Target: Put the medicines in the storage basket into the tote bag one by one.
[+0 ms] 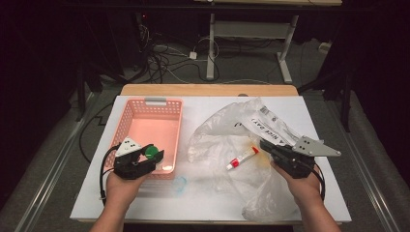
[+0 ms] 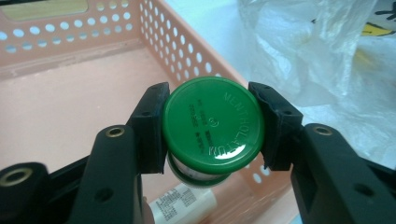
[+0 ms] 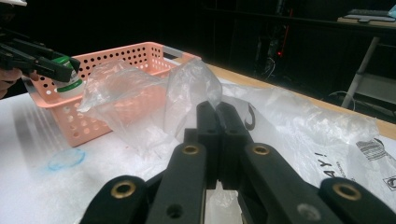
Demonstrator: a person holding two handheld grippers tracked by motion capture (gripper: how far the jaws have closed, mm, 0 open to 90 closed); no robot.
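Observation:
My left gripper (image 1: pixel 153 155) is shut on a small jar by its green lid (image 2: pixel 214 125), which reads MENTHOLATUM. It holds the jar (image 1: pixel 151 152) above the front right corner of the pink basket (image 1: pixel 126 121). A white labelled item lies on the basket floor under the jar (image 2: pixel 182 200). My right gripper (image 1: pixel 265 146) has its jaws pressed together on a fold of the clear plastic bag (image 1: pixel 217 128), right of the basket. The film (image 3: pixel 187 88) rises from between the jaw tips (image 3: pixel 218 114). A white tube with a red cap (image 1: pixel 243 158) lies in the bag.
A faint blue ring (image 1: pixel 180 183) marks the white table cover in front of the basket. The bag's printed part (image 1: pixel 270 128) spreads toward the back right. Cables and desk legs (image 1: pixel 211 48) stand on the floor beyond the table.

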